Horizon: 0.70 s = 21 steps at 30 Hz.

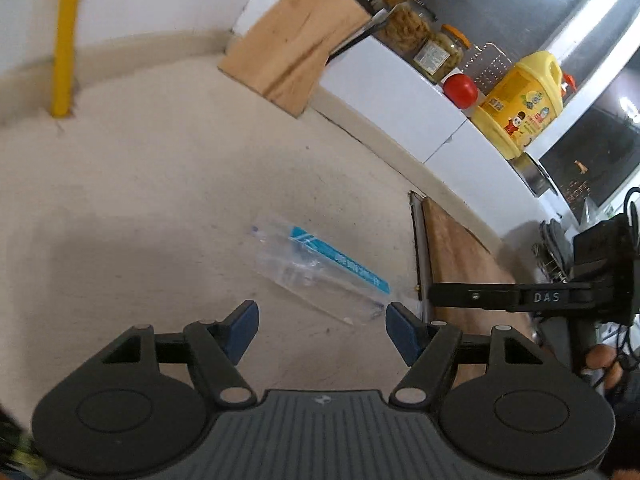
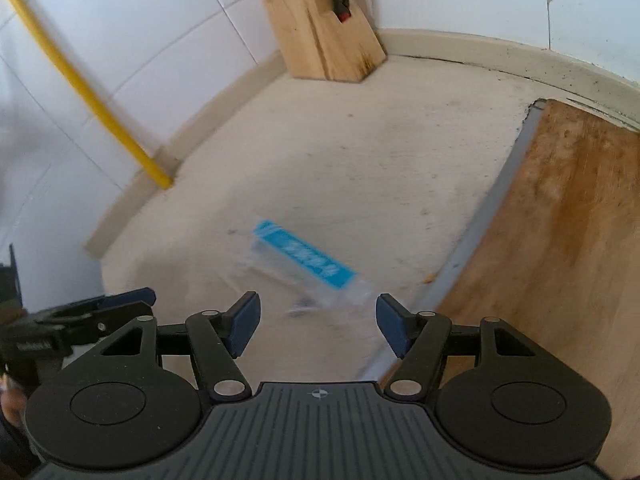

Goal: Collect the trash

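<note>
The left gripper [image 1: 322,326] hangs with its jaws spread and empty over the beige stone worktop [image 1: 160,184]. Just ahead lies the clear plastic wrapper with a blue printed strip [image 1: 320,264], flat and untouched, likely the trash to collect. The right gripper [image 2: 318,322], equally spread and empty, aims at it from beside the worn wooden cutting board [image 2: 560,240].
</note>
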Available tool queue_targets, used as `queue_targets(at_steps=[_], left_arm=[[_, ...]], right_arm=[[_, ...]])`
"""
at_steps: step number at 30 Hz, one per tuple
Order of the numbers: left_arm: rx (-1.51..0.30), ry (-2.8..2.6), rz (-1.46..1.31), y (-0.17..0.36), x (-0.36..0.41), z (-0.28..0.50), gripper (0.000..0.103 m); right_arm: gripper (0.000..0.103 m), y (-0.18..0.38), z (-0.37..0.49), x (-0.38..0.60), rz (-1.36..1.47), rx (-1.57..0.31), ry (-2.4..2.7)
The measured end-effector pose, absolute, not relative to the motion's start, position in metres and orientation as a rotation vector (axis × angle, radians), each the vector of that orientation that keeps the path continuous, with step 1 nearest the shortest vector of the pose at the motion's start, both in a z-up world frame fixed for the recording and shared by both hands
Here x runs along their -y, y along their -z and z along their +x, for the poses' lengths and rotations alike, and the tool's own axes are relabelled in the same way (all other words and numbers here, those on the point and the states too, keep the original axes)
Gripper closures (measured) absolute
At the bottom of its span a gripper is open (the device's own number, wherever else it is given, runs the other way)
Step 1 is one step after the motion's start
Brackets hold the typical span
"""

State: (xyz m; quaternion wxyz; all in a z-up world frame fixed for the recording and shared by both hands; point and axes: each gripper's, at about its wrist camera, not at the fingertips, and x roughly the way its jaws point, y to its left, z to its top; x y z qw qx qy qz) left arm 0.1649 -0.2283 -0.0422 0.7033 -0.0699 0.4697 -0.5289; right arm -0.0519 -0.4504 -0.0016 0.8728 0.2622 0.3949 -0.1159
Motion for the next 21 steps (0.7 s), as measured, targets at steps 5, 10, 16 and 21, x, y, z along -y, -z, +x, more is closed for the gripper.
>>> queue_targets(at_steps=[5,10,16,21], left_arm=[[-1.114,1.166,-0.263,0.053,0.233,0.183,0.039],[-1.221,1.188,-0.412,0.068,0.233,0.202,0.039],[-1.296,1.211,-0.52,0.081,0.244,0.209,0.04],[-1.319,1.246,-0.579,0.087,0.27,0.215,0.04]], right_arm=[[0.033,0.017,-0.024,0.479,0.585,-0.875,0.157],[0.031,0.026,-0.004,0.495,0.617,-0.952,0.055],[0.031,0.032,0.009,0.514,0.707,-1.012,-0.121],[0.03,0.046,0.019,0.515,0.81,-1.049,-0.275]])
